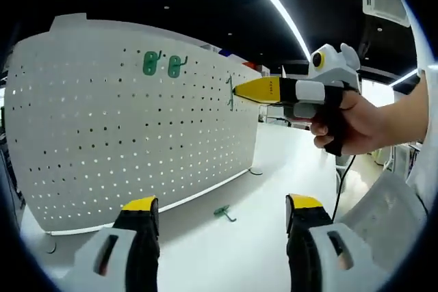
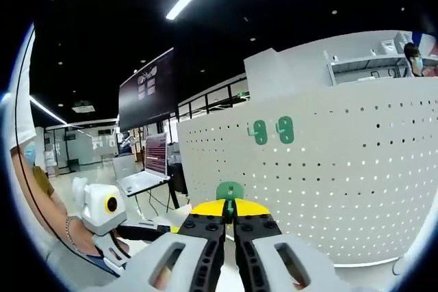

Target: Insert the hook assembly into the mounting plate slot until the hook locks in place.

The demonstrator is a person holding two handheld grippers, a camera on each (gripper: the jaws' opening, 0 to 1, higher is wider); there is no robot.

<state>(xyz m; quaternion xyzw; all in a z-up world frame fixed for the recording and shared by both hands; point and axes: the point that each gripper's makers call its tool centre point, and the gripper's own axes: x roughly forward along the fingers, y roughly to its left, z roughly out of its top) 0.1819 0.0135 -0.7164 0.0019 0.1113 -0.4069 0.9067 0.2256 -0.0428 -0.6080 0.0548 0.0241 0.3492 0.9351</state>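
Right hand-held gripper (image 2: 230,211), jaws clamped on a green hook (image 2: 230,193), presses it against the white pegboard (image 1: 123,121) beside two mounted green hooks (image 1: 163,64). Left hand-held gripper (image 1: 219,204) hangs apart; another hook (image 1: 224,213) lies on the worktop (image 1: 274,169).

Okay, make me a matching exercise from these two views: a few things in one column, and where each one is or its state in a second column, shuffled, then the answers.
Things:
1. Two green hooks
2. Loose green hook
3. Green hook in right gripper
4. Left gripper

Place or state:
A. Lying on the white table near the pegboard's foot
B. Open, holding nothing
C. Hanging side by side high on the pegboard
D. Pinched between shut yellow-tipped jaws, at the pegboard face

Pairs: 1-C, 2-A, 3-D, 4-B
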